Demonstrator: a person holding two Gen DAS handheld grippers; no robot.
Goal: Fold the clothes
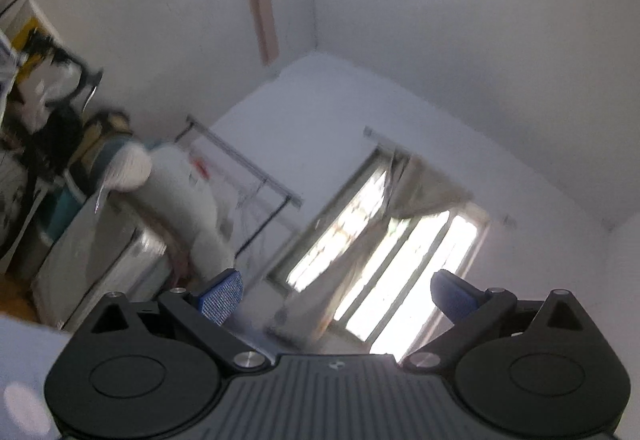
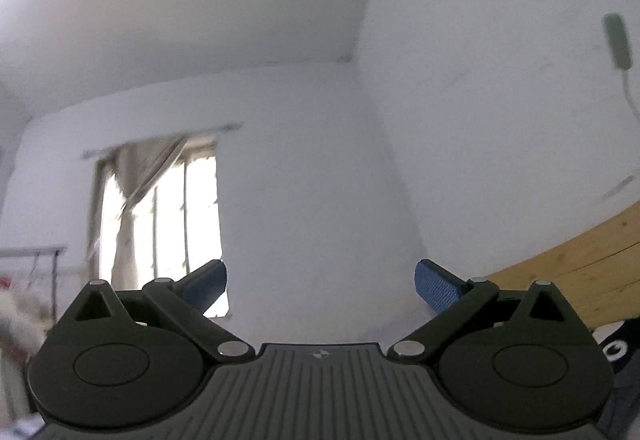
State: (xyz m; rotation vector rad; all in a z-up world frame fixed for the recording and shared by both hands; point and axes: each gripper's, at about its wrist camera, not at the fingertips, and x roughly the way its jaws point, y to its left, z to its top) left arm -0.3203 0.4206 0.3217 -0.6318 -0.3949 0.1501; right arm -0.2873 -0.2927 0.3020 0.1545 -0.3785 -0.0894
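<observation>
Left wrist view: left gripper (image 1: 338, 298) spread wide, nothing between pads, aimed at bright window (image 1: 384, 240) lower centre. Right wrist view: right gripper (image 2: 320, 288) likewise spread, empty, facing white wall (image 2: 320, 180). Clothes to fold not identifiable in either frame.

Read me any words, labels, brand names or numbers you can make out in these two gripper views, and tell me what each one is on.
No text can be read in either view.
Left gripper: small round emblem on its body, no letters.
Right gripper: the same kind of emblem, no letters.
Red marks on the white bundle by the clothes rack: too blurred to read.
White shapes on the dark item at the right edge: not readable as text.
</observation>
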